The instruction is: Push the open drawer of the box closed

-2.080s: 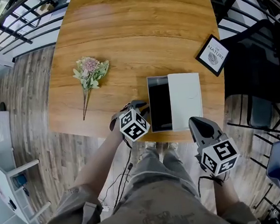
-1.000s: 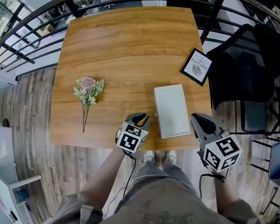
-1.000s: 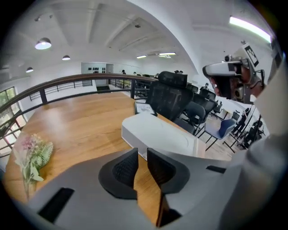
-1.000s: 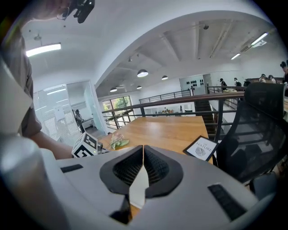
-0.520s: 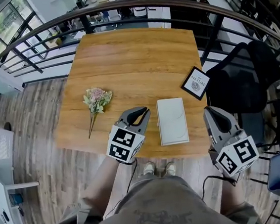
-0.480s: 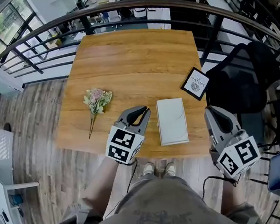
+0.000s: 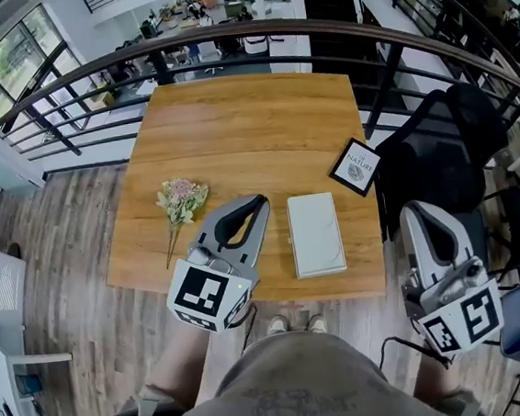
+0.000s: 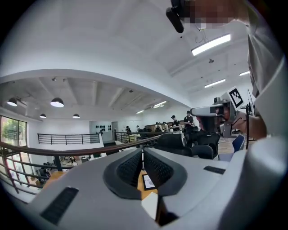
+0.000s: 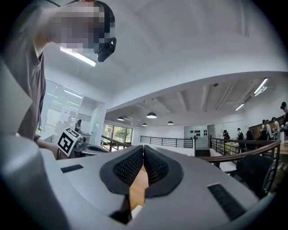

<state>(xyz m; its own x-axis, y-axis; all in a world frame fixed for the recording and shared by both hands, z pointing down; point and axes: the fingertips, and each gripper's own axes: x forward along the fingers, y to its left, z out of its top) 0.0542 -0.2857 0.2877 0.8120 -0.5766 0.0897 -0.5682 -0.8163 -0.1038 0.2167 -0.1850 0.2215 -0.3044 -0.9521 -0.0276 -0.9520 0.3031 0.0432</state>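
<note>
The white box (image 7: 315,234) lies flat near the front edge of the wooden table (image 7: 242,121), and no open drawer shows on it. My left gripper (image 7: 257,199) is raised above the table to the box's left, apart from it. Its jaws are closing, the tips (image 8: 142,150) meet, and nothing is between them. My right gripper (image 7: 424,208) is held up off the table's right side over the floor. It is shut and empty (image 9: 143,148). Both gripper views look level across the room, not at the box.
A small bunch of dried flowers (image 7: 181,201) lies at the table's left. A black-framed card (image 7: 355,167) sits at the right edge. A dark chair (image 7: 447,146) stands right of the table, and a curved railing (image 7: 223,35) runs behind it.
The drawer stood open at first and is now closed into the box. Both grippers have risen away from the table toward the head camera, and the left jaws have narrowed.
</note>
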